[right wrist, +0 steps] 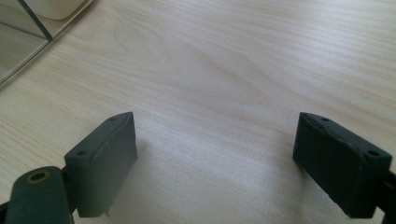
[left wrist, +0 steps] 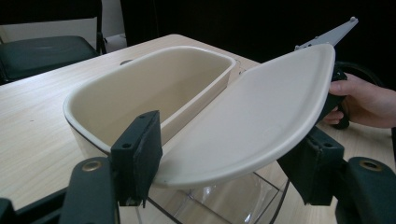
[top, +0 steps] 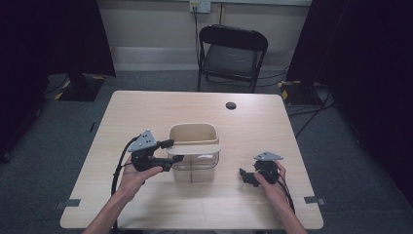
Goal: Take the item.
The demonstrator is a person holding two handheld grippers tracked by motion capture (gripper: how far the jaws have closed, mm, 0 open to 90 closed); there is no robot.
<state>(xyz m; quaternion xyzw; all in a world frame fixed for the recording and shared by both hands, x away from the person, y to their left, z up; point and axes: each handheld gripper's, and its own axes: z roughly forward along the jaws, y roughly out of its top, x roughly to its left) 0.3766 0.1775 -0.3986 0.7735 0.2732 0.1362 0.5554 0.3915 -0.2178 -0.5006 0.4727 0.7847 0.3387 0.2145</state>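
2 claw pads (left wrist: pixel 140 154) flanking lid (left wrist: pixel 252 126)

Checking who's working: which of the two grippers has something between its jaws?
The left gripper: its jaws straddle the cream lid of the container. The right gripper is open above bare table.

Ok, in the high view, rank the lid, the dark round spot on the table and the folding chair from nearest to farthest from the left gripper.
1. Lid, between the left gripper's jaws, over the container's near half.
2. Dark round spot, toward the table's far edge.
3. Folding chair, on the floor beyond the table.
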